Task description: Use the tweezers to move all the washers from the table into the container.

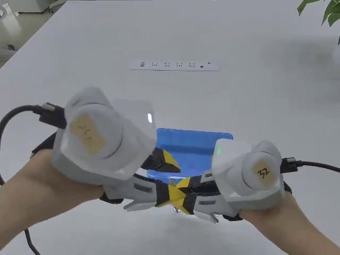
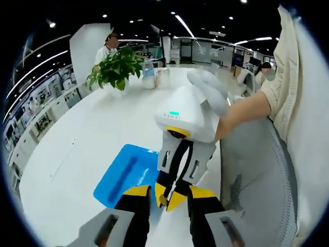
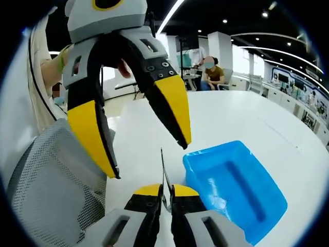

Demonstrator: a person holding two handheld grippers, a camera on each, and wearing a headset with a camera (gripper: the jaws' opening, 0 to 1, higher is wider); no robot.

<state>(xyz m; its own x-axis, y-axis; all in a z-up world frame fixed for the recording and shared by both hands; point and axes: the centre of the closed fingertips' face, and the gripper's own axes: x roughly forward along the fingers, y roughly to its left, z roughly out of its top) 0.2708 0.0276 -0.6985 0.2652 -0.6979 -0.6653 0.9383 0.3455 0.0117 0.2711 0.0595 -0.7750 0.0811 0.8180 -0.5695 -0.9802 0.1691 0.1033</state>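
Note:
A blue container (image 1: 192, 142) (image 2: 125, 175) (image 3: 235, 186) stands on the white table, just beyond both grippers. My right gripper (image 1: 184, 197) (image 3: 164, 192) is shut on thin metal tweezers (image 3: 163, 167), which point up out of its jaws next to the container's near corner. Facing it is my left gripper (image 1: 168, 178) (image 2: 170, 191), which is open, its yellow fingers spread to either side of the right gripper's tips (image 2: 166, 197). From the right gripper view, the left gripper (image 3: 151, 159) hangs over the tweezers with its jaws wide apart.
A white power strip (image 1: 175, 65) lies farther back on the table. A potted plant (image 1: 325, 11) (image 2: 115, 67) stands at the far edge. A grey mesh chair (image 2: 252, 190) (image 3: 49, 175) is close behind the person. People sit in the background.

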